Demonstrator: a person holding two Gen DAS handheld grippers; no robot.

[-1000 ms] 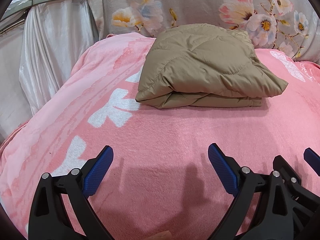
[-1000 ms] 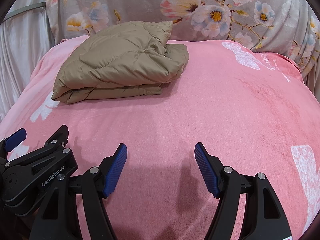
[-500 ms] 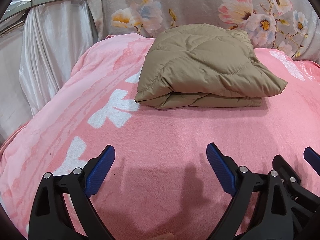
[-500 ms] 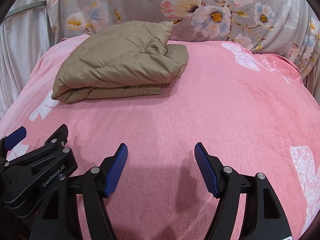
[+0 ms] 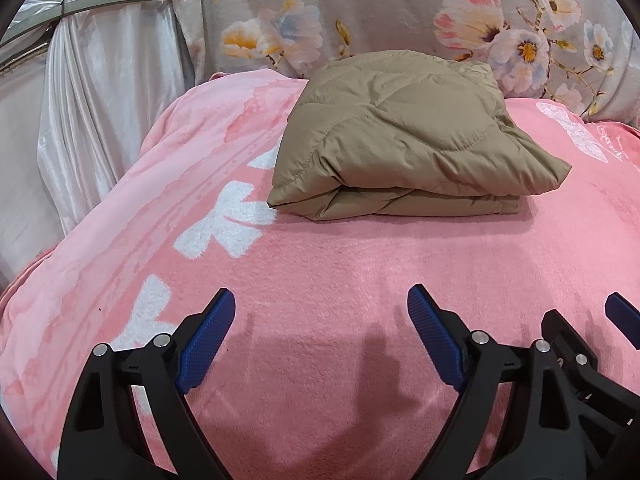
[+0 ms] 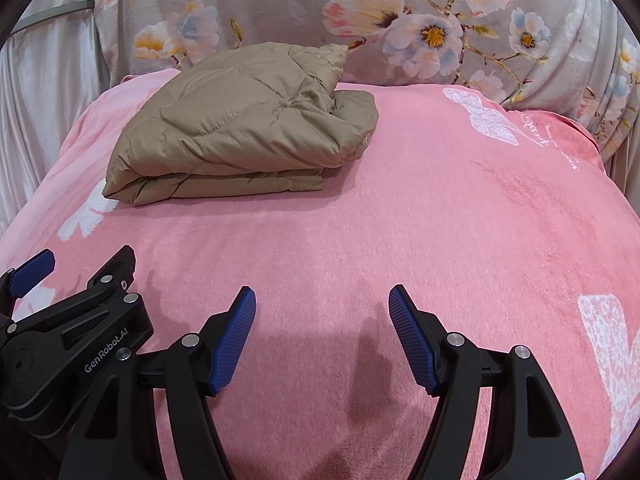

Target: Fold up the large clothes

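A tan quilted jacket (image 5: 404, 136) lies folded into a thick bundle at the far side of the pink blanket (image 5: 340, 264); it also shows in the right wrist view (image 6: 240, 128). My left gripper (image 5: 320, 308) is open and empty, low over the blanket, well short of the jacket. My right gripper (image 6: 322, 300) is open and empty, beside the left one. The right gripper shows at the lower right of the left wrist view (image 5: 580, 344). The left gripper shows at the lower left of the right wrist view (image 6: 80, 292).
A grey floral cushion (image 5: 400, 12) stands behind the jacket. A white satin curtain (image 5: 88, 92) hangs at the left. The pink blanket (image 6: 460, 220) has white printed patterns and stretches to the right of the jacket.
The view in both cameras has barely shifted. Both grippers stay open and the jacket has not moved.
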